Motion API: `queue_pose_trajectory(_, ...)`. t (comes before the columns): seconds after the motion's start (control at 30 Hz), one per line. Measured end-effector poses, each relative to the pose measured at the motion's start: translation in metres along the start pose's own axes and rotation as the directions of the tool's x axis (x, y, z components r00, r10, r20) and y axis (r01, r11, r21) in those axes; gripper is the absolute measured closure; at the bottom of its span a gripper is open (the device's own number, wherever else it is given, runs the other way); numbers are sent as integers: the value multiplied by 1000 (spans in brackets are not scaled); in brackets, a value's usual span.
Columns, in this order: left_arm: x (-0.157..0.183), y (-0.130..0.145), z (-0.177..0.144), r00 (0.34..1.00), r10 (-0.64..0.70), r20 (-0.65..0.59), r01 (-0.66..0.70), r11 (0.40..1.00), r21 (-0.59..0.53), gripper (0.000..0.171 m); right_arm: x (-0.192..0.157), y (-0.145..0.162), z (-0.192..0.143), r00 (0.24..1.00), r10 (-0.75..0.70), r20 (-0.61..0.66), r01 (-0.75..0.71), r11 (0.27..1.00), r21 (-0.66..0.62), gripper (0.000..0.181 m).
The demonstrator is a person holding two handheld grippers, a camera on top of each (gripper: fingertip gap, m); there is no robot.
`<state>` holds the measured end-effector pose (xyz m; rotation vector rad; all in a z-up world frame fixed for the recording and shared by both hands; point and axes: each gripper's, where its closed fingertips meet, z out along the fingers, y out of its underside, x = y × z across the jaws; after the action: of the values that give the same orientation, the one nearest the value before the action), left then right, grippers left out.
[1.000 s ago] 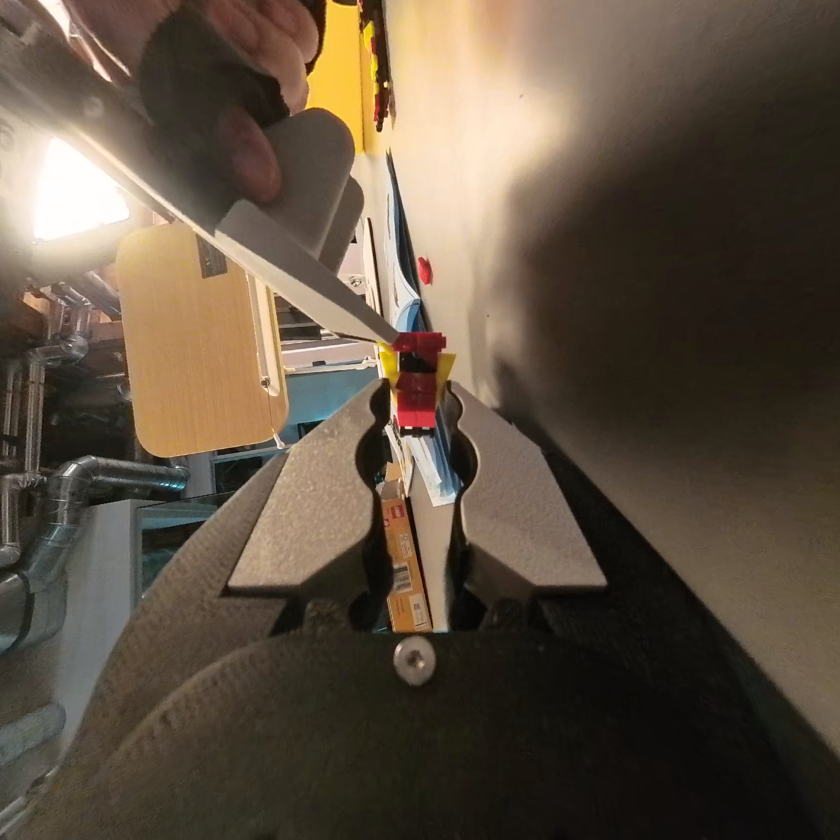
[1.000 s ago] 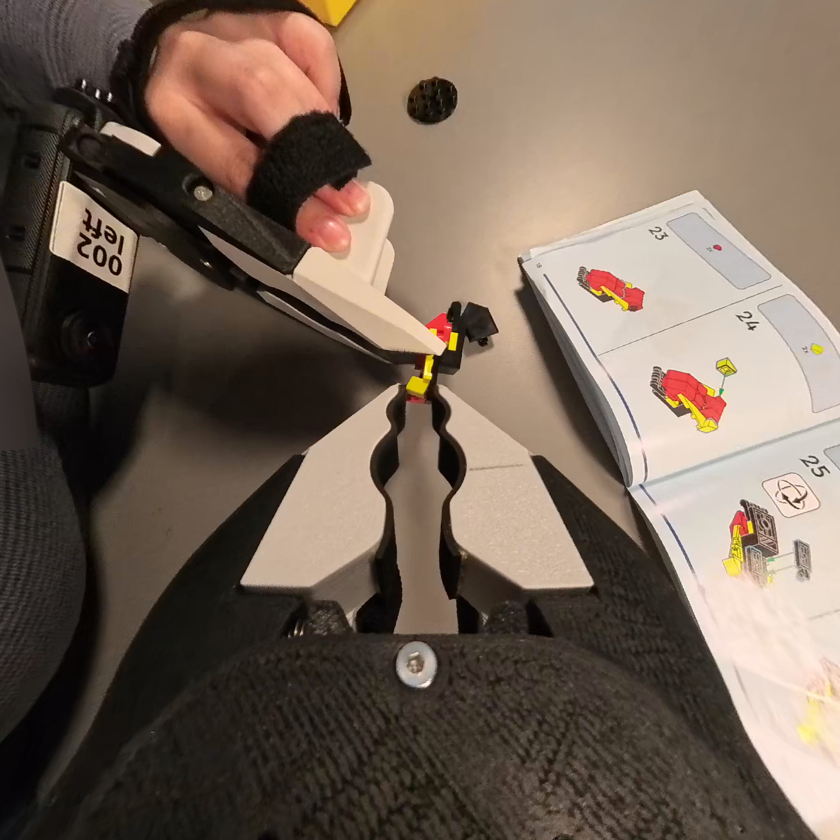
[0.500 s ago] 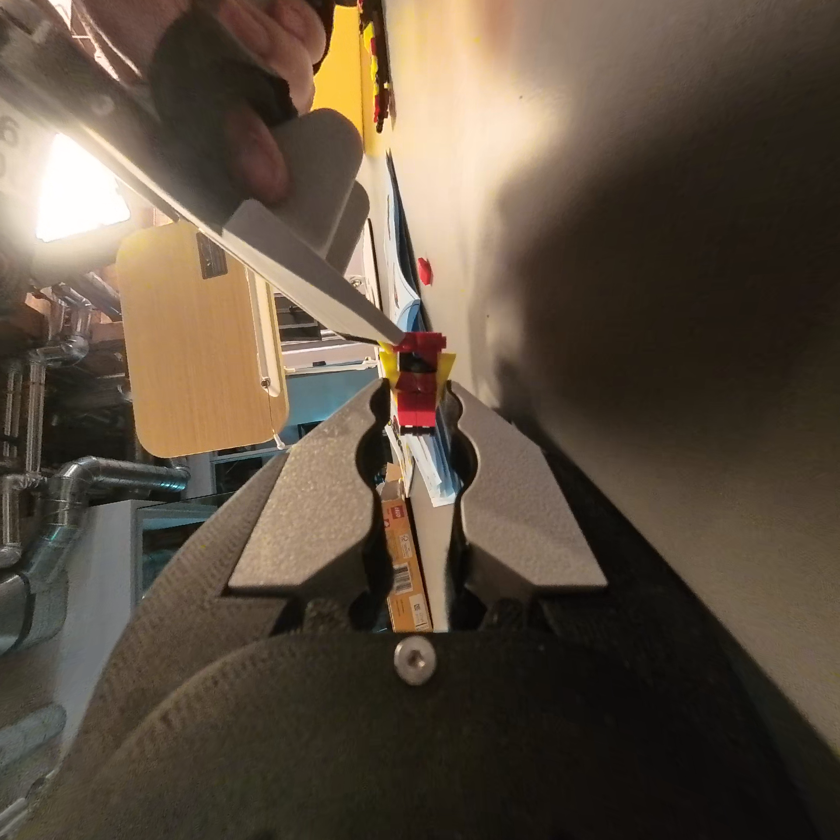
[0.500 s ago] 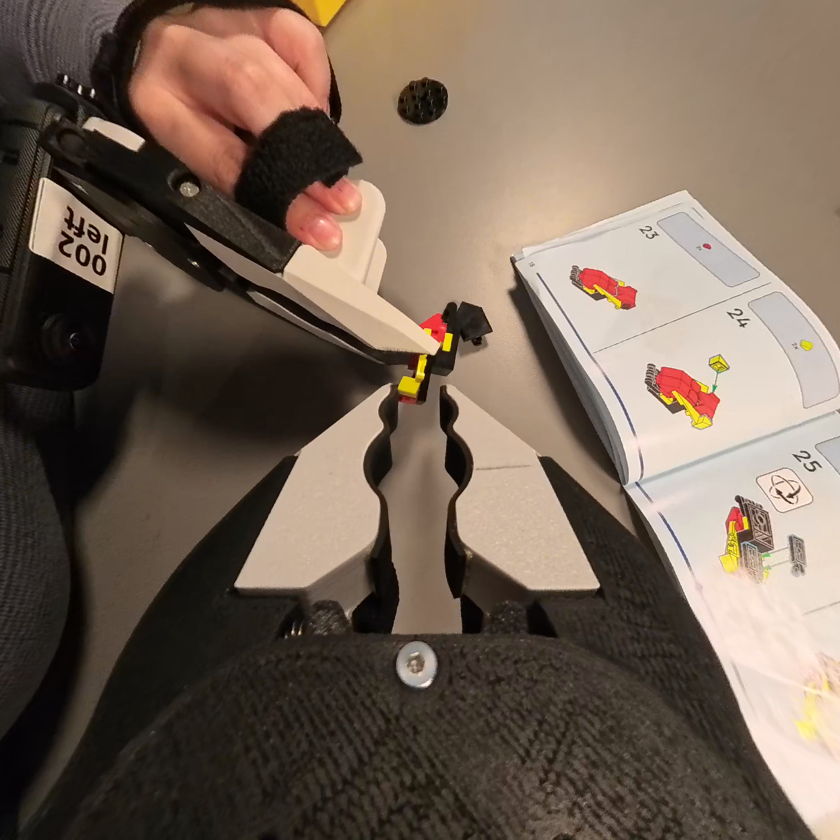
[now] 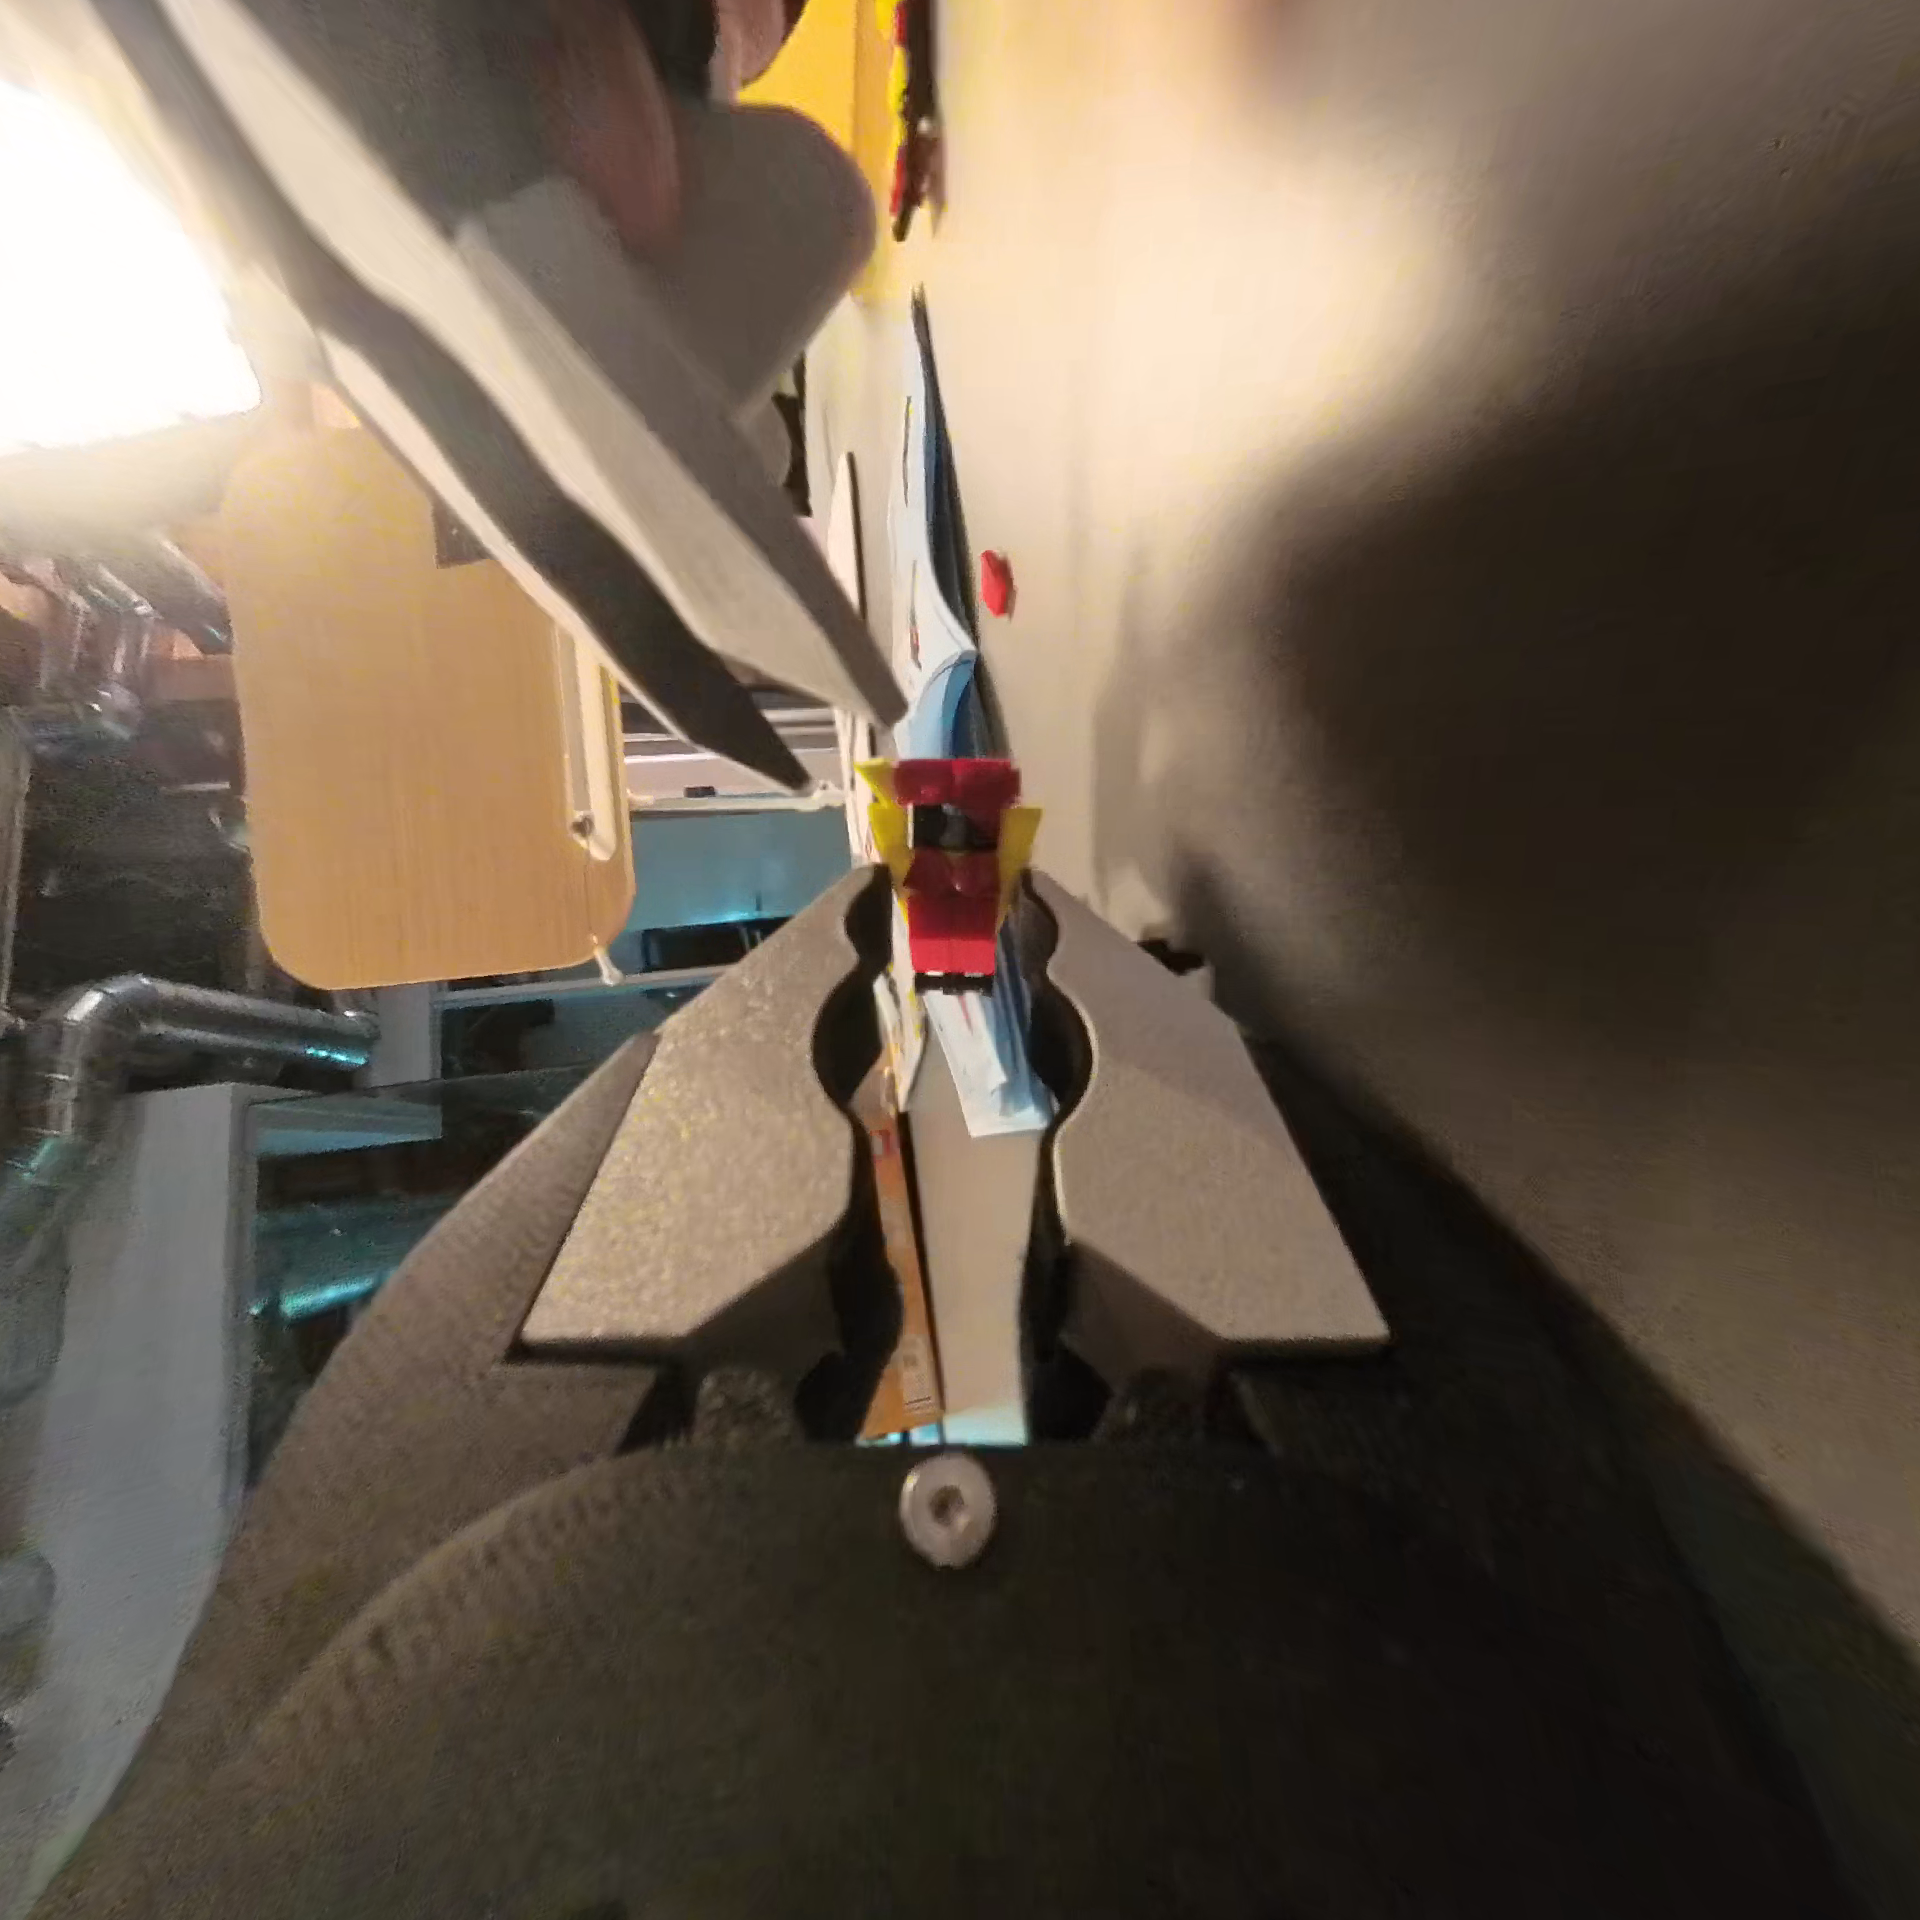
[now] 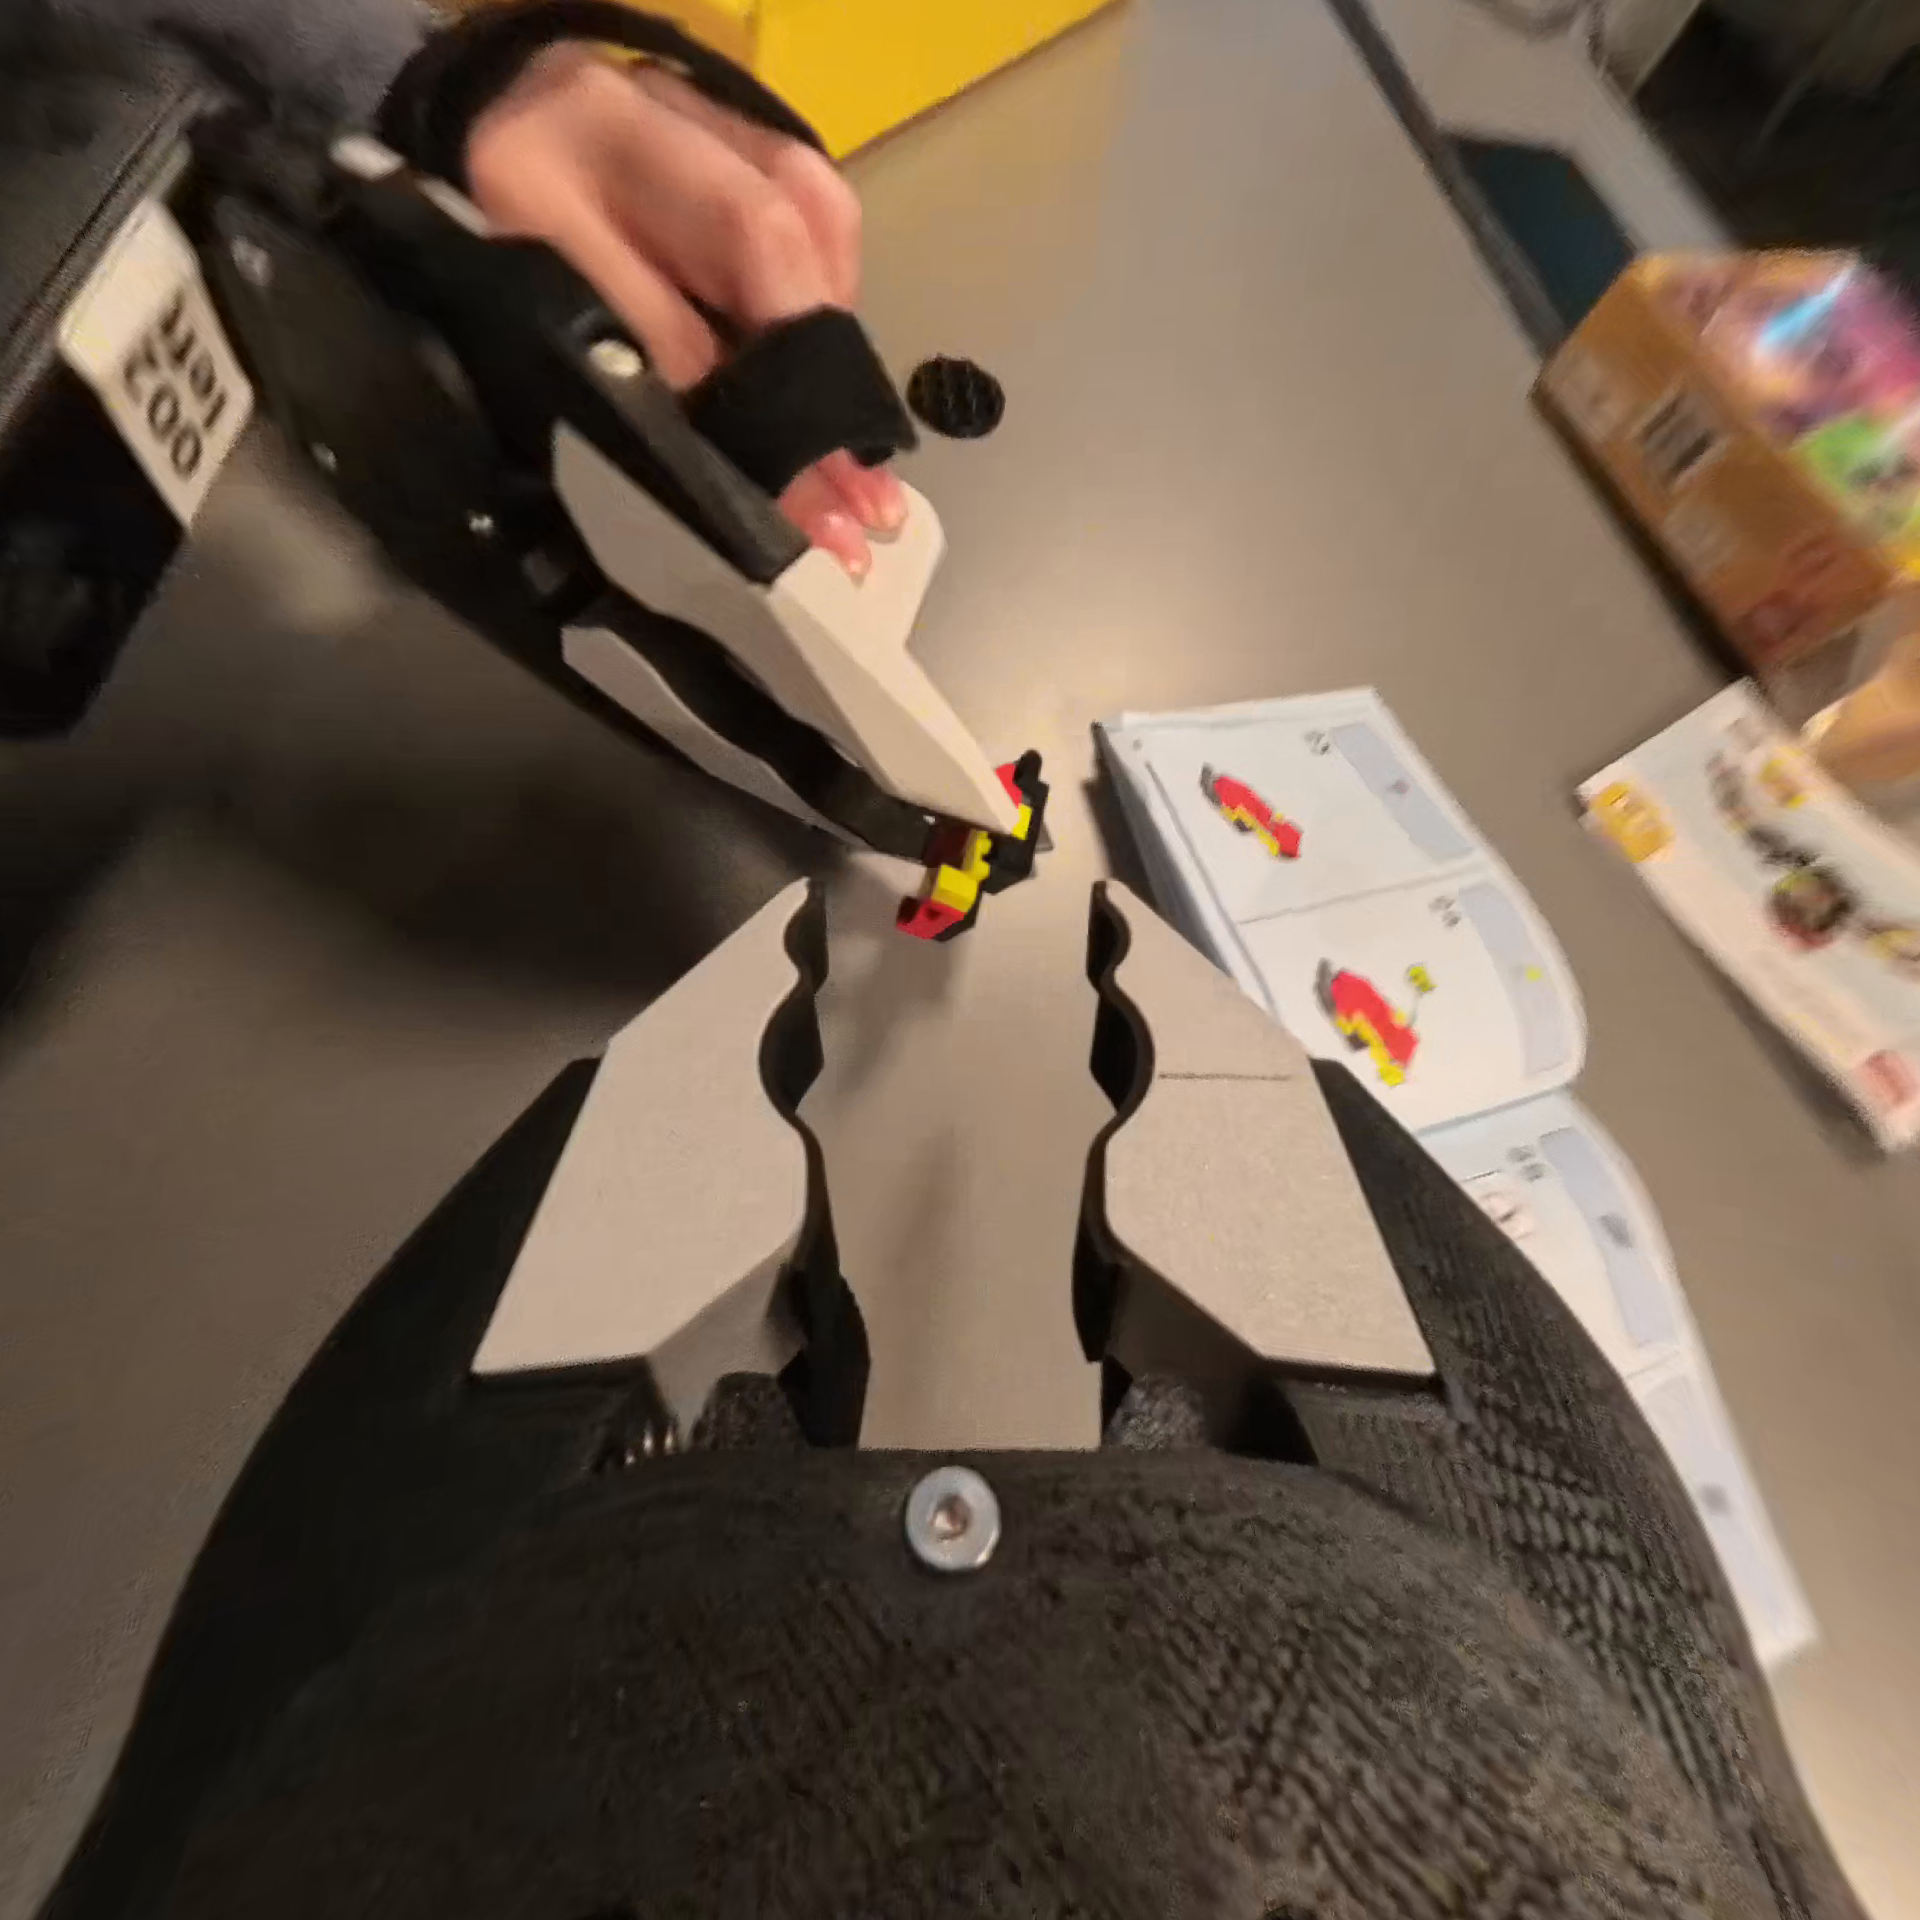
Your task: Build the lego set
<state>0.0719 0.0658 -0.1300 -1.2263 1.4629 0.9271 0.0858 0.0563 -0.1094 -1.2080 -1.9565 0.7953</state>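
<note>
A small red, yellow and black lego model (image 5: 954,920) is clamped between the tips of my left gripper (image 5: 956,883), which is shut on it just above the grey table (image 6: 1195,416). In the right wrist view the left gripper (image 6: 961,826) comes in from the upper left with the model (image 6: 966,862) at its tips. My right gripper (image 6: 956,904) is open and empty, its fingertips just short of the model and apart from it. It also shows in the left wrist view (image 5: 842,738) at the upper left, blurred.
An open instruction booklet (image 6: 1351,935) lies right of the model. A black round piece (image 6: 954,400) and a yellow box (image 6: 883,52) lie farther back. A lego box (image 6: 1745,447) and a leaflet (image 6: 1766,894) lie at the right. A small red piece (image 5: 995,594) lies beyond the booklet. My two grippers' fingertips are within a few centimetres of each other. From the left gripper's tips to the black round piece (image 6: 954,400) is close to 15 cm.
My right gripper has opened, let go of the model and drawn back a little, and its view now takes in more of the table's far side. My left gripper still holds the model.
</note>
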Motion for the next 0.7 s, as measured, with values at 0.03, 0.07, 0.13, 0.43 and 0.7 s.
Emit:
queue_pose_trajectory(0.03, -1, 1, 0, 1000, -29, -3, 29, 1000, 1, 149, -2, -2, -1, 997, -79, -27, 79, 997, 10, 133)
queue_pose_trajectory(0.07, -3, 2, 0, 998, -55, -5, 55, 998, 2, 149, -2, -3, -2, 986, -156, -60, 157, 988, 7, 135)
queue_pose_trajectory(0.13, -5, 3, 0, 997, -83, -5, 83, 997, 4, 149, 0, -2, -2, 945, -296, -140, 295, 955, -30, 139)
queue_pose_trajectory(0.43, -4, 0, 0, 997, -77, -11, 77, 997, 11, 149, 3, 7, 5, 786, -576, -223, 546, 817, -186, 160)
queue_pose_trajectory(0.7, -2, -1, 1, 997, -77, -19, 78, 997, 8, 149, 3, 4, 5, 681, -692, -237, 650, 721, -238, 168)
